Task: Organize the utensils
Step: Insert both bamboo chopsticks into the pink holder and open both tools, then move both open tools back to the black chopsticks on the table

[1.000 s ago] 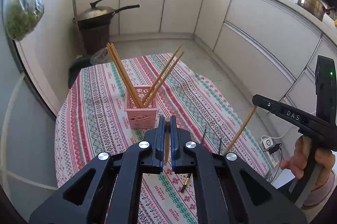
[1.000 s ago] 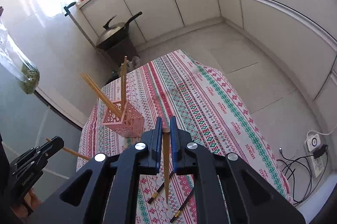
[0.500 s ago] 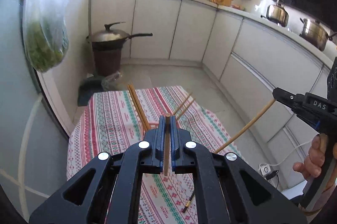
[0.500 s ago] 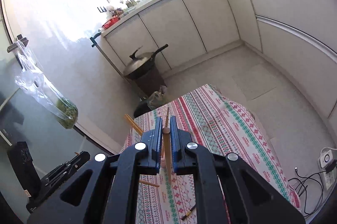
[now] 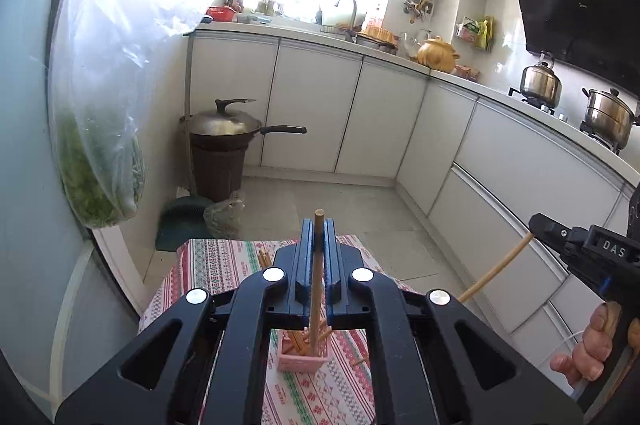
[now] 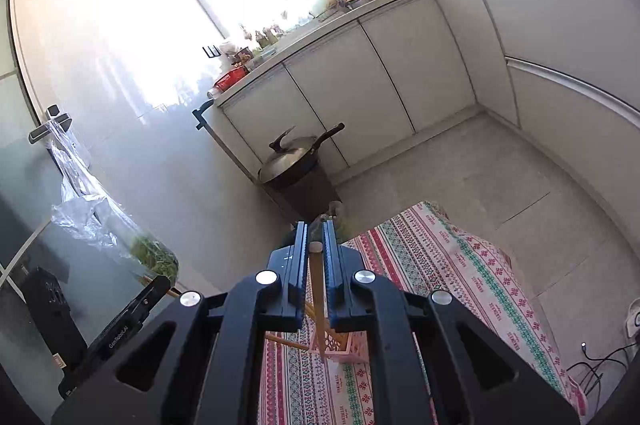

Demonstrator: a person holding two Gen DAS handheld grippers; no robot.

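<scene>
The left claw (image 5: 316,261) is closed tight on a thin wooden chopstick (image 5: 317,289), which runs upright between its two blue-lined fingers (image 5: 304,265); the stick's blunt top pokes out past the fingertips and its lower end reaches down to the small pink perforated plastic holder (image 5: 303,360). That holder stands on the surface, a table covered with a red, white and green patterned cloth (image 5: 224,261), and it already carries several more wooden chopsticks (image 5: 298,341) leaning at angles inside it.

The right claw (image 6: 316,253) is likewise clamped on a second wooden chopstick (image 6: 318,305), held lengthwise between its fingers, with the lower tip hanging right over the pink holder (image 6: 340,347); whether the tip is inside the holder or just above its rim cannot be told. Seen from the left wrist view, the right claw (image 5: 538,225) sits up and to the right of the holder, its stick slanting down toward it, gripped by the person's right hand (image 5: 592,349).

Beyond the holder, past the far edge of the cloth, a lidded dark wok (image 5: 226,125) rests on a brown wicker bin (image 5: 218,169) against white cabinets.
</scene>
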